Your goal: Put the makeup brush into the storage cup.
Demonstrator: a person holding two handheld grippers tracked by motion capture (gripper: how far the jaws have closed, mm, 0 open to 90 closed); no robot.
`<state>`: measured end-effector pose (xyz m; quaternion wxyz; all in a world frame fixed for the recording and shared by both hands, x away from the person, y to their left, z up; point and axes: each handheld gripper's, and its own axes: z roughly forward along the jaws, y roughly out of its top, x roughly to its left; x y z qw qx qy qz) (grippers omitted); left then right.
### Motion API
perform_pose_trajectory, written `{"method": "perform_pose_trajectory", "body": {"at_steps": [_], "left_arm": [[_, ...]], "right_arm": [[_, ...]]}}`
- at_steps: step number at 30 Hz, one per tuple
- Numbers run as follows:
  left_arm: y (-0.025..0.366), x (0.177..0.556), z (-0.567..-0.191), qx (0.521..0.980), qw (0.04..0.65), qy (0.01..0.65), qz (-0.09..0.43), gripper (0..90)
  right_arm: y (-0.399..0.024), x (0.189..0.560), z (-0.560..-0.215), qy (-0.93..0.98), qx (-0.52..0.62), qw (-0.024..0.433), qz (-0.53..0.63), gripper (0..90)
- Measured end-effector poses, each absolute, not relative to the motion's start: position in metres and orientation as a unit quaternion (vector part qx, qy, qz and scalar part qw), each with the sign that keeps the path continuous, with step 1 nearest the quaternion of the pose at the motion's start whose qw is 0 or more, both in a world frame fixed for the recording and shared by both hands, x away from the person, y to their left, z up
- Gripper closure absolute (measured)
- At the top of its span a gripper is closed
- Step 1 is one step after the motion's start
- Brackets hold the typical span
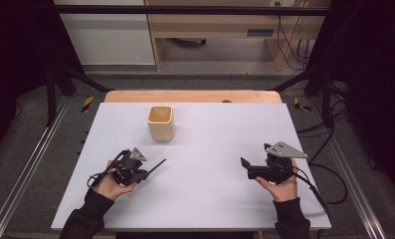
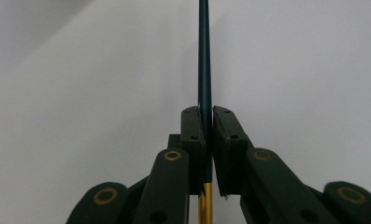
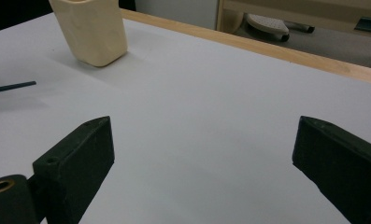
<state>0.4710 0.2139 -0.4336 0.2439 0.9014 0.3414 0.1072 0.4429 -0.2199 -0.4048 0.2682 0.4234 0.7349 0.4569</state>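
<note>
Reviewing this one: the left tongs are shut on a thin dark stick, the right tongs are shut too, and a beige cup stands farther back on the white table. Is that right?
Not quite. The right tongs stand wide open with nothing between them, as the right gripper view shows. The rest holds: the left tongs are shut on the thin dark stick, and the beige cup stands farther back on the white table.

Left tongs (image 1: 144, 174) clamped shut, right tongs (image 3: 202, 163) wide open.

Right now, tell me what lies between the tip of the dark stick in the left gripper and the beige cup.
Nothing: in the high view, bare white table separates the dark stick held by the left gripper from the beige cup.
</note>
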Motion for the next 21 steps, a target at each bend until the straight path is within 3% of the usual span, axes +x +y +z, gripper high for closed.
{"method": "perform_pose_trajectory", "body": {"at_steps": [21], "left_arm": [[0.223, 0.459, -0.408, 0.872, 0.328, 0.336, 0.137, 82.6]], "right_arm": [[-0.218, 0.442, -0.404, 0.736, 0.421, 0.267, 0.458, 6.1]]}}
